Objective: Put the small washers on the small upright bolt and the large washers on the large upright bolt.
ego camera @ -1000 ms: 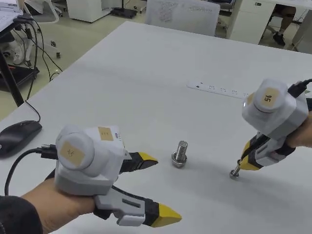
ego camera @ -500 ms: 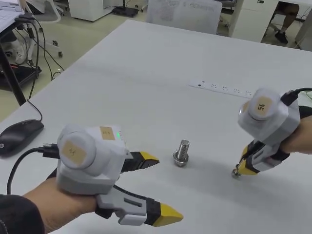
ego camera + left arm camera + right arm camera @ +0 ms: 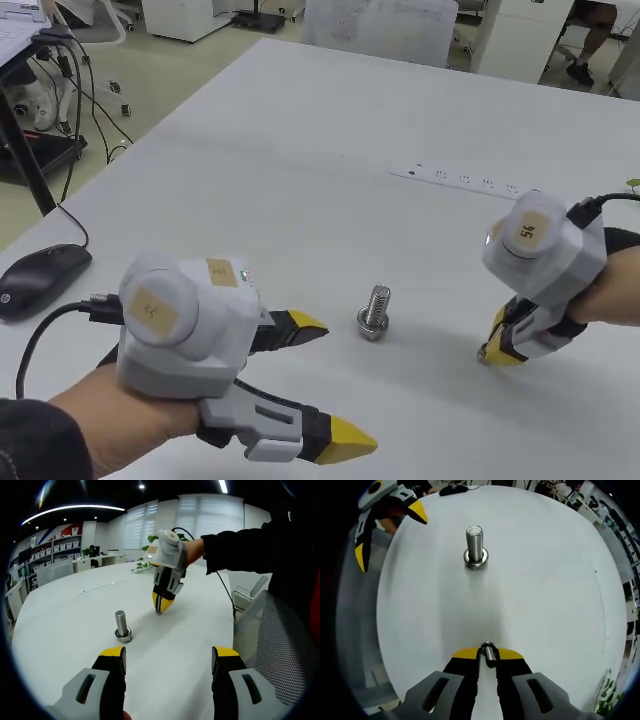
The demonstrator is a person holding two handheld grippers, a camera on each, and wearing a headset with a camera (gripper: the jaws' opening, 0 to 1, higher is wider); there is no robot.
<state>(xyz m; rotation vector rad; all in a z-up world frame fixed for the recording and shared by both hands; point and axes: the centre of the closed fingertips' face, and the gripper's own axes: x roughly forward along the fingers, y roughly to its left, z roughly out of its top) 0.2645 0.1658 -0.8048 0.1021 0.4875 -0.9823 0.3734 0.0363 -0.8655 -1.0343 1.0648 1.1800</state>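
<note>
Right gripper [image 3: 497, 343] points steeply down at the table [image 3: 300, 160], its yellow-tipped jaws narrowed onto the small bolt [image 3: 488, 652], whose lower end pokes out below the tips, at or just above the tabletop. A tan sticker on its round top reads "56" in the head view. Across from it the left gripper [image 3: 330, 385] hovers low with its jaws spread wide and nothing between them. Its two tan stickers carry faint marks too small to read. The large bolt [image 3: 374, 312] stands upright on its head just ahead of the left gripper's tips and off to the side of the right gripper, apart from both. At its base is a ring-like collar that I cannot tell from a washer. Bare white tabletop lies between the large bolt and the right gripper, and more runs beyond both grippers to a white power strip [image 3: 462, 181]. Outward of the left gripper, a black mouse [image 3: 42, 275] sits near the table's edge, its small logo unreadable, and open floor shows past that edge.
</note>
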